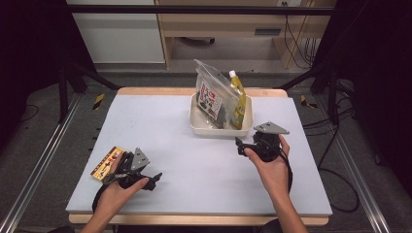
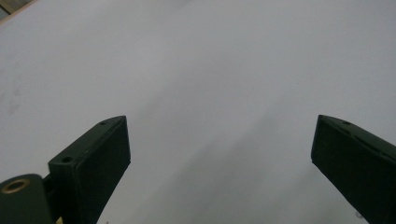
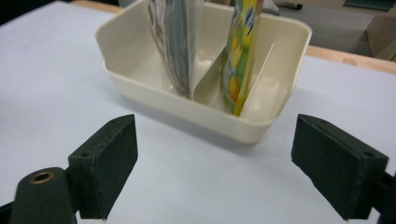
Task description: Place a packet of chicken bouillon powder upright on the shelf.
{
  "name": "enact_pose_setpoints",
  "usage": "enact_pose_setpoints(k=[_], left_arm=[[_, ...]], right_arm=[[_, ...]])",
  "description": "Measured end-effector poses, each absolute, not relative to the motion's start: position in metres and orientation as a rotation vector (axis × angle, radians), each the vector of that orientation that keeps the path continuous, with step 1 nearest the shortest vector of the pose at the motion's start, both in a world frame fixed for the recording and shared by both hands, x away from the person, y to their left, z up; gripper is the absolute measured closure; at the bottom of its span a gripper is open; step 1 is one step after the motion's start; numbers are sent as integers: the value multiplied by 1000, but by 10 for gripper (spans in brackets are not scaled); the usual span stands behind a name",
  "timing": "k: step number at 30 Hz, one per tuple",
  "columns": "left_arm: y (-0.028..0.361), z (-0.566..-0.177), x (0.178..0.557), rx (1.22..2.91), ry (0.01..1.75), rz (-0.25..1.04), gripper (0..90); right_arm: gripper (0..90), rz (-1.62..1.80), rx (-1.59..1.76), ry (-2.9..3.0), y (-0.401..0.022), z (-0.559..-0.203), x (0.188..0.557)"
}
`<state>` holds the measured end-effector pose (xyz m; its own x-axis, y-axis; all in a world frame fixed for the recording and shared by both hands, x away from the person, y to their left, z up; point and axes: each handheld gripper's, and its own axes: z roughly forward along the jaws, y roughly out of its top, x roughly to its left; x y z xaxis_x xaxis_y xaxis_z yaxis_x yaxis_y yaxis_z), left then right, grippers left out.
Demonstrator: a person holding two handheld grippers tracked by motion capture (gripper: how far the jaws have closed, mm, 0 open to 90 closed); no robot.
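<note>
Cream bin (image 3: 243, 128) sits just beyond the right gripper's (image 3: 212, 163) spread fingers (image 3: 109, 161)

**Rig appearance: handheld grippers and hands**

Left gripper (image 1: 154, 178): black body, grey three-cornered plate on top with small dark holes. Black cable loops from its rear beneath the left hand (image 1: 120, 190). Forearm bare; no sleeve visible.

Right gripper (image 1: 238, 145): same black build, grey three-cornered plate on top. Black cable curves down along the wrist of the right hand (image 1: 270, 167). Forearm bare.

Left gripper view: two matte black, blocky jaws with flat inner faces, a small round hole near each tip; brass-coloured ring set in the black housing at lower left.

Right gripper view: identical black jaws, one hole each, same brass-coloured ring at lower left.
</note>
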<state>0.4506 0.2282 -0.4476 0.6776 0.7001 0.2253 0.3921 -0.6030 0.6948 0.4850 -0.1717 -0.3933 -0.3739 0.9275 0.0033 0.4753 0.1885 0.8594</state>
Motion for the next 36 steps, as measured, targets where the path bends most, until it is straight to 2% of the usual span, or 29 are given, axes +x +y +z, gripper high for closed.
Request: enact_pose_setpoints(k=[7, 12, 15, 19, 29, 36], left_arm=[[239, -428, 456, 2267, 855, 713, 45], [251, -414, 461, 2307, 925, 709, 52], [260, -404, 467, 2330, 981, 708, 52], [271, -396, 474, 2372, 1060, 677, 53], [291, -393, 491, 2452, 1242, 470, 59], [301, -397, 495, 2477, 1299, 424, 60]], right_arm=[[157, 1011, 1256, 2025, -168, -416, 476], [200, 974, 1212, 2075, -165, -426, 466], [197, 954, 1158, 2092, -165, -433, 462], [192, 938, 1057, 2058, -163, -437, 460], [179, 924, 985, 2027, -166, -442, 459], [162, 917, 997, 2047, -165, -444, 460]])
